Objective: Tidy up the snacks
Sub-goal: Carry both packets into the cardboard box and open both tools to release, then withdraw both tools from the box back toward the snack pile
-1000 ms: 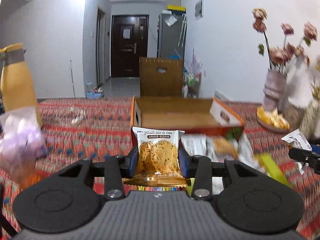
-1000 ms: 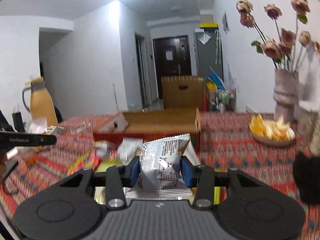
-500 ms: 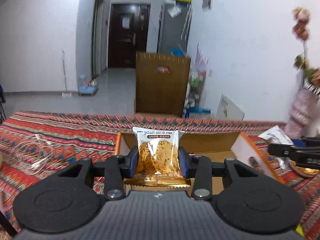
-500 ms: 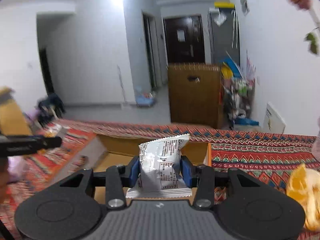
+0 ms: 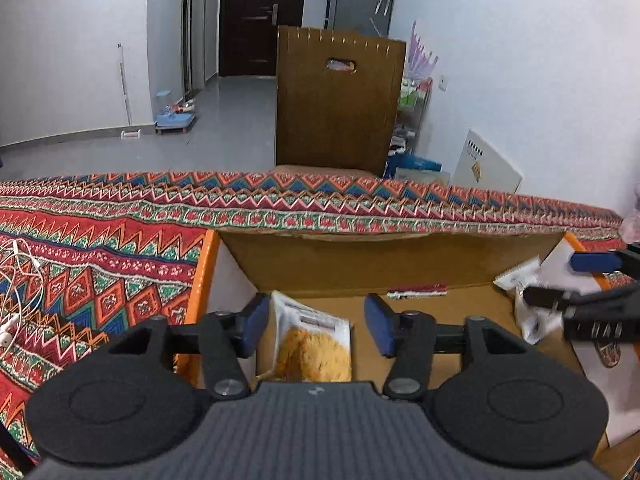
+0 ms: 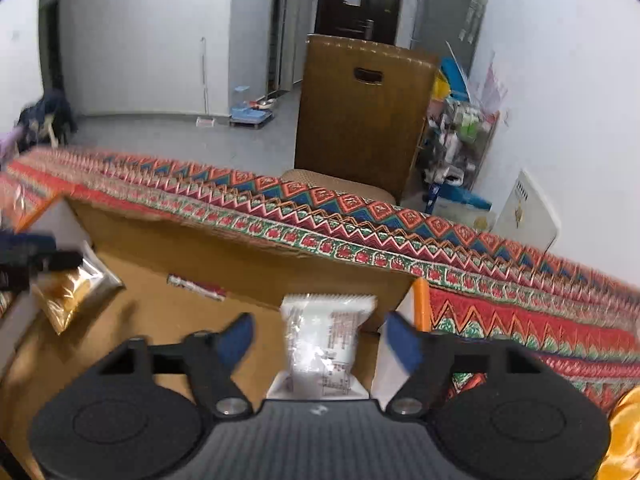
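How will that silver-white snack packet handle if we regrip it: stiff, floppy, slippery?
The silver-white packet looks like thin crinkled film, so probably floppy and light. Its glossy surface may slip between the pads. The right gripper has just been opening; the packet sits between the jaws, unpressed, over the cardboard box, so likely to tip.

Matt cardboard box [image 5: 360, 264]; glossy plastic cookie packet [image 5: 316, 344]; woven patterned tablecloth [image 5: 100, 264].

The cookie packet [image 5: 314, 346] has its lower end hidden behind the tongs' body. The white packet [image 6: 322, 344] is motion-blurred, print unreadable. An orange object [image 6: 624, 440] is cut off by the frame edge.
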Demonstrator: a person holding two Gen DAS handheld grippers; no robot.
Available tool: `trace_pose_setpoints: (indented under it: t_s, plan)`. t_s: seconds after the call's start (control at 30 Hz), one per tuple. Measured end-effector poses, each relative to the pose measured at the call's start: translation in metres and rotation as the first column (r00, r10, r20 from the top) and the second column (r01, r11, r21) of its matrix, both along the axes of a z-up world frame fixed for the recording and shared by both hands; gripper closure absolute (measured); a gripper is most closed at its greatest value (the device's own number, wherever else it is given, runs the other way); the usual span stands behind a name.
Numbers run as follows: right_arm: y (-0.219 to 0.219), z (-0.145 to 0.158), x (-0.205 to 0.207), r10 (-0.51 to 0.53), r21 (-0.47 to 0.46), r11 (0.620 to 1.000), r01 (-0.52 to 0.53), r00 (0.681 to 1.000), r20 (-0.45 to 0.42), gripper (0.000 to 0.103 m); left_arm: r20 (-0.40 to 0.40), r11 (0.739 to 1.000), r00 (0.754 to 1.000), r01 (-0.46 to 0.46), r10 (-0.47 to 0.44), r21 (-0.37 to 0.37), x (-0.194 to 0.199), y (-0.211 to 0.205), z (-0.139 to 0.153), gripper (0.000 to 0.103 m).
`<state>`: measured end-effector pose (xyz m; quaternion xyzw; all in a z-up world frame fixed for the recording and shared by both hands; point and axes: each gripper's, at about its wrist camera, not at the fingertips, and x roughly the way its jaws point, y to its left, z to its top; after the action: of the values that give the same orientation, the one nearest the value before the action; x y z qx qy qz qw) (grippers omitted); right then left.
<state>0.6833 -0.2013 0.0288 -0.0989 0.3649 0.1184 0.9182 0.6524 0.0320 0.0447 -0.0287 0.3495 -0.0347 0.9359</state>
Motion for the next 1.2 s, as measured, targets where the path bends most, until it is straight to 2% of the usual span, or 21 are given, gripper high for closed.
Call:
trace_pose_setpoints:
  t_s: [0.1,0.2,0.37,0.5,0.7,0.87,1.0,1.2]
  plan:
    - [0.002,0.0,-0.003,-0.005,-0.01,1.0,0.005,1.0,0.008,0.022,0.032,1.0,0.999,-0.008,0.008,0.001,-0.008,0.003,0.004,0.036]
    - [-0.008,0.004,-0.001,-0.012,0.045,0.999,0.011,1.0,0.027,0.021,0.037,1.0,0.999,0.007,-0.008,0.009,-0.018,0.004,0.016,0.031]
    - [-0.028,0.034,-0.036,-0.049,0.151,0.988,0.037,0.996,0.071,0.018,0.104,0.999,0.993,0.046,-0.049,0.026,-0.058,-0.004,0.055,0.024]
    - [-0.038,0.069,-0.083,-0.057,0.167,0.985,0.034,0.988,0.14,0.009,0.147,0.998,0.987,0.062,-0.061,-0.001,-0.104,-0.006,0.09,0.019]
    - [-0.056,0.11,-0.165,-0.05,0.206,0.978,0.005,0.976,0.214,0.004,0.183,0.999,0.982,0.033,-0.034,0.009,-0.183,-0.015,0.125,0.01]
    - [-0.068,0.121,-0.242,-0.012,0.216,0.975,-0.051,0.96,0.278,0.0,0.251,0.999,0.967,0.052,-0.052,0.006,-0.264,-0.02,0.13,0.004]
    - [-0.07,0.113,-0.297,-0.003,0.165,0.985,-0.054,0.946,0.323,0.0,0.285,0.998,0.956,0.07,-0.069,0.007,-0.325,-0.025,0.124,0.004]
    - [-0.071,0.091,-0.378,0.009,0.188,0.979,-0.08,0.936,0.351,0.0,0.334,0.996,0.939,0.079,-0.085,0.03,-0.402,-0.033,0.111,0.001]
